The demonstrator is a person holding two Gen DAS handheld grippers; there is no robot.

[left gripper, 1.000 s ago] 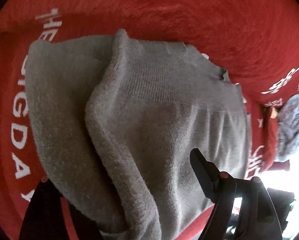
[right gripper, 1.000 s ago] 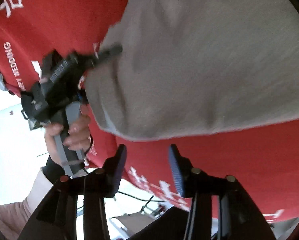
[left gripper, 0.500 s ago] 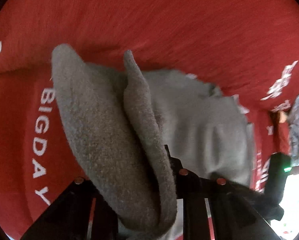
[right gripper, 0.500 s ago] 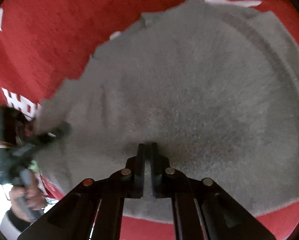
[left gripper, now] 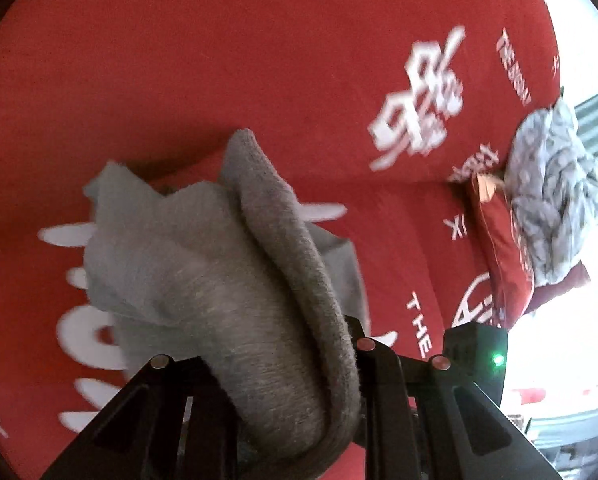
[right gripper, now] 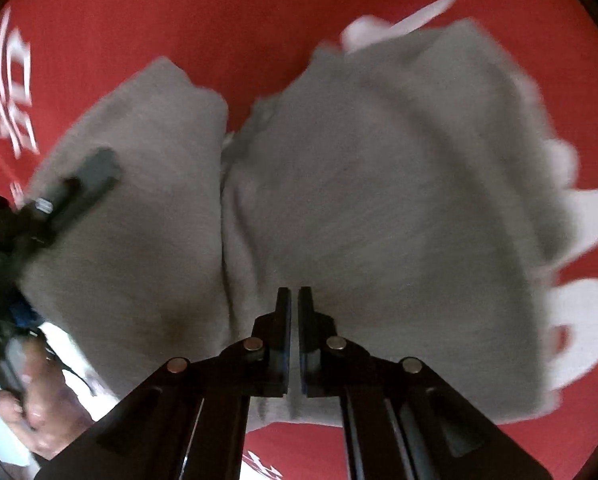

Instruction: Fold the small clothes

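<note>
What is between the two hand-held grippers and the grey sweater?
Nothing visible. The left hand-held gripper is clamped on a thick fold of the grey sweater, and the right hand-held gripper is shut against its fabric.

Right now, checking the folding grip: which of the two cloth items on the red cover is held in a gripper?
The plain grey garment, bunched inside the left gripper; the patterned blue-grey cloth lies untouched far off.

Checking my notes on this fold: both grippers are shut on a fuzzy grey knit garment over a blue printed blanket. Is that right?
Not quite: the blanket is red with white print, not blue, as the left wrist view shows. The rest holds: the left gripper and right gripper are shut on the fuzzy grey knit garment.
</note>
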